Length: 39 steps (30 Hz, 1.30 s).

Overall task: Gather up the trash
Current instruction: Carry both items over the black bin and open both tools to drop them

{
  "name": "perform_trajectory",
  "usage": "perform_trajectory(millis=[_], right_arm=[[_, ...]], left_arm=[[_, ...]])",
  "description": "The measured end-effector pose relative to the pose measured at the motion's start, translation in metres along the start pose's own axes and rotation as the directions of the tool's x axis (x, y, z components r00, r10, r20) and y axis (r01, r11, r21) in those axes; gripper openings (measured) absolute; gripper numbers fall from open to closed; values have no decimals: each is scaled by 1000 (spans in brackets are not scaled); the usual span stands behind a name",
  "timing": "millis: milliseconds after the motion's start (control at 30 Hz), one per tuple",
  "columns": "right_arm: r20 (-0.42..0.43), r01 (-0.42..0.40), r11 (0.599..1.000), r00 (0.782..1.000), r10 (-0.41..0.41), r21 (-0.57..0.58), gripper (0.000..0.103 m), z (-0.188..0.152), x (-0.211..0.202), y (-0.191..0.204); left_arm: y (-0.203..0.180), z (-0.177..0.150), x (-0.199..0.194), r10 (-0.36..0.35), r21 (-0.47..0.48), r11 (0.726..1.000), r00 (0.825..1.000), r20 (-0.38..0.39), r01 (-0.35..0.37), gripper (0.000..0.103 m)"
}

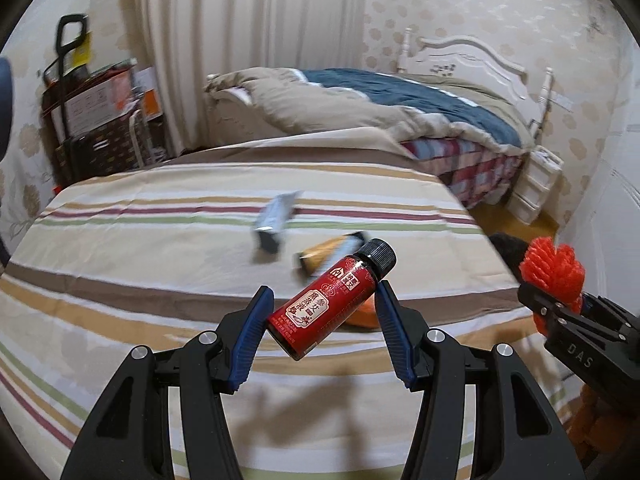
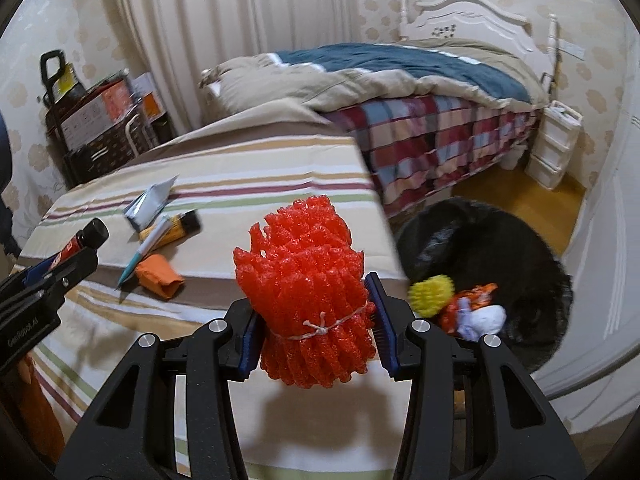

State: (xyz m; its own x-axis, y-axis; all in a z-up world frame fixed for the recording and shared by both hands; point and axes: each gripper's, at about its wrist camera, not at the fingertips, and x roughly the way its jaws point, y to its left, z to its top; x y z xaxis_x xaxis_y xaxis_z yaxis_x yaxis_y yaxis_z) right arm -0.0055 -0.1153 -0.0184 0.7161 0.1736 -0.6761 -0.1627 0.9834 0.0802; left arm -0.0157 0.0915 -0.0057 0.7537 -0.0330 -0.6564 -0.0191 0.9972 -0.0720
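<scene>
On the bed [image 2: 240, 160], the pen [image 2: 144, 248] lies between tube [image 2: 176, 226] and wrapper [image 2: 160, 276]; bin [image 2: 500, 240] at three o'clock.

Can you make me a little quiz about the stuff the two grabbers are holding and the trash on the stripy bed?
1. What does the right gripper hold?
2. True or false: the red bottle in the left gripper has lost its black cap.
3. Which lies on the striped sheet? A) orange cloth B) yellow foam net C) a spoon

Key:
1. The red foam net bundle, tied with string.
2. False, the cap is on.
3. A; the yellow one is in the black bin.
</scene>
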Motion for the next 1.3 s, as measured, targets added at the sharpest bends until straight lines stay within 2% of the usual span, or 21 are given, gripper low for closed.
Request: perform_trajectory(millis=[267, 500, 833, 1300], right_arm=[[36, 82, 994, 996, -85, 78, 45, 7, -9, -58], [34, 136, 981, 989, -142, 139, 45, 10, -3, -108], [10, 175, 965, 983, -181, 197, 45, 12, 17, -160], [-24, 194, 954, 981, -194, 230, 45, 16, 47, -197]], left_arm=[[-64, 9, 13, -84, 76, 994, 996, 13, 83, 55], [-113, 17, 38, -141, 107, 984, 990, -18, 142, 55], [-171, 21, 74, -152, 150, 976, 987, -56, 159, 55], [-227, 27, 115, -126, 211, 967, 987, -97, 144, 55]])
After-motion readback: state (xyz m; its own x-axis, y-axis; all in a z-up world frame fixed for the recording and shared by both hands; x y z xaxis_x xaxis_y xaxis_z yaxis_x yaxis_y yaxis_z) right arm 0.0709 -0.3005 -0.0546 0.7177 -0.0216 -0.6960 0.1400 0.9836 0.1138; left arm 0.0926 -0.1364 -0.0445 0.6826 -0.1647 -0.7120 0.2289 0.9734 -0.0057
